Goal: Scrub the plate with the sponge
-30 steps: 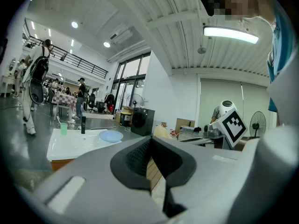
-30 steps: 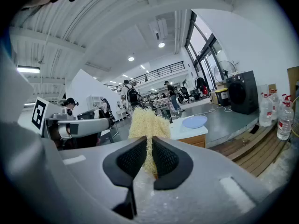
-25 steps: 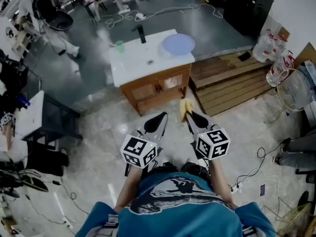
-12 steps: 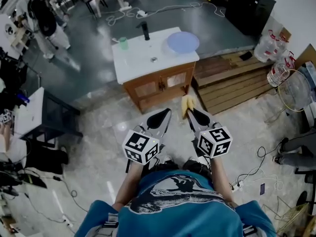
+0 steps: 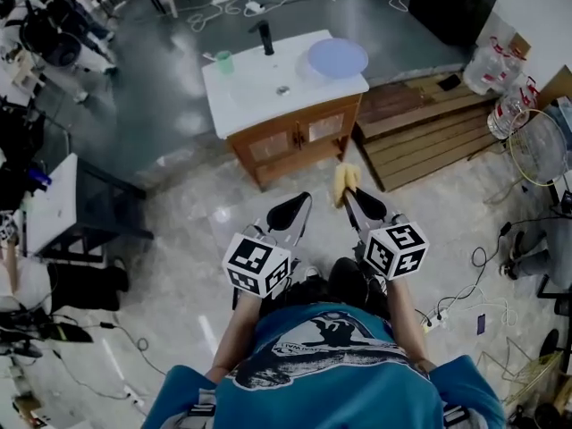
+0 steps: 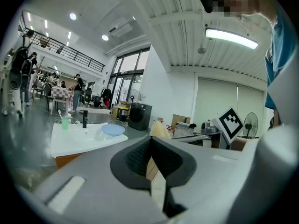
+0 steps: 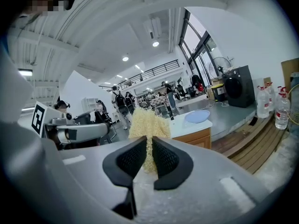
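Observation:
A pale blue plate (image 5: pixel 338 58) lies on the right end of a white sink counter (image 5: pixel 259 96), well ahead of me across the floor. It also shows as a small disc in the left gripper view, plate (image 6: pixel 113 129), and in the right gripper view, plate (image 7: pixel 197 116). My right gripper (image 5: pixel 357 197) is shut on a yellow sponge (image 5: pixel 344 182); the sponge (image 7: pixel 148 125) sticks out past the black pads. My left gripper (image 5: pixel 293 209) is shut with nothing in it, level with the right one. Both are far short of the counter.
The counter sits on a wooden cabinet (image 5: pixel 299 141) and carries a black faucet (image 5: pixel 265 37) and a green cup (image 5: pixel 224 62). A wooden pallet (image 5: pixel 429 132) lies to its right, with water bottles (image 5: pixel 505 79) and a fan (image 5: pixel 541 146). A dark table (image 5: pixel 85 213) stands left; cables trail across the floor.
The counter and plate have slid up and to the right in the head view. Both grippers keep their pose side by side; the sponge stays pinched in the right one.

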`<state>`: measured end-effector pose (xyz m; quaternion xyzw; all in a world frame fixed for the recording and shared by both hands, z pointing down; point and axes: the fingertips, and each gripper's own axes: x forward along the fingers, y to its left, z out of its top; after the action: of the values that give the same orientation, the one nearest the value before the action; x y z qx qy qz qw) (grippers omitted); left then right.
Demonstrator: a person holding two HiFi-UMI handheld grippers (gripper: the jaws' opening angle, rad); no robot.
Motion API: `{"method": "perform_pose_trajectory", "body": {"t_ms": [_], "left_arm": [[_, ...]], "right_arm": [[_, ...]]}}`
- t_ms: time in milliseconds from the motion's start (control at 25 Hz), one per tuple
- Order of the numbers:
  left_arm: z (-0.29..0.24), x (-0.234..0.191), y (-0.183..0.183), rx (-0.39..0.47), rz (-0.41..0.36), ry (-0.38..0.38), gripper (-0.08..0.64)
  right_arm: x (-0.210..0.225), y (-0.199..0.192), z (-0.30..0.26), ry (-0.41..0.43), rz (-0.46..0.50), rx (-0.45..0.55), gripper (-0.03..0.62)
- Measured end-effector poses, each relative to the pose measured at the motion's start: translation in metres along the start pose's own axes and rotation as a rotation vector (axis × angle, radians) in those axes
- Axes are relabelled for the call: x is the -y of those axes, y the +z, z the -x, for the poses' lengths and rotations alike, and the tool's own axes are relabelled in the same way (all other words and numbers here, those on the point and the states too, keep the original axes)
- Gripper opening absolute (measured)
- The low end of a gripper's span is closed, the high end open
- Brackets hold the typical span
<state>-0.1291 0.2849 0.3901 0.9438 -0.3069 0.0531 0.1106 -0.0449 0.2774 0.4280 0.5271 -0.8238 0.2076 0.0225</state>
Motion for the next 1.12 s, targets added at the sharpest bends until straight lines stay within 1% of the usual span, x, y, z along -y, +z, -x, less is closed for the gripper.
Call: {"method": "perform_pose_trajectory", "body": {"t_ms": [120, 360, 640, 880, 1120], "left_arm": [[-0.004, -0.003, -0.007, -0.010, 0.029, -0.011, 0.012], [-0.021, -0.015, -0.009, -0.021, 0.062, -0.029, 0.012], [-0.052, -0.029, -0.016, -0.052, 0.089, -0.024, 0.012], [-0.096, -0.058, -0.008, -0.058, 0.101, 0.008, 0.012], [-0.161, -0.083, 0.025, -0.048, 0.080, 0.041, 0.012]], "right_arm": [[0.003, -0.004, -0.001, -0.017, -0.005, -0.019, 0.034], [0.011, -0.006, -0.006, -0.037, -0.025, -0.042, 0.034], [0.042, -0.006, -0.026, -0.039, -0.049, -0.069, 0.034], [0.081, 0.013, -0.066, 0.000, -0.059, -0.067, 0.034], [0.135, 0.056, -0.107, 0.043, -0.036, -0.069, 0.034]]}}
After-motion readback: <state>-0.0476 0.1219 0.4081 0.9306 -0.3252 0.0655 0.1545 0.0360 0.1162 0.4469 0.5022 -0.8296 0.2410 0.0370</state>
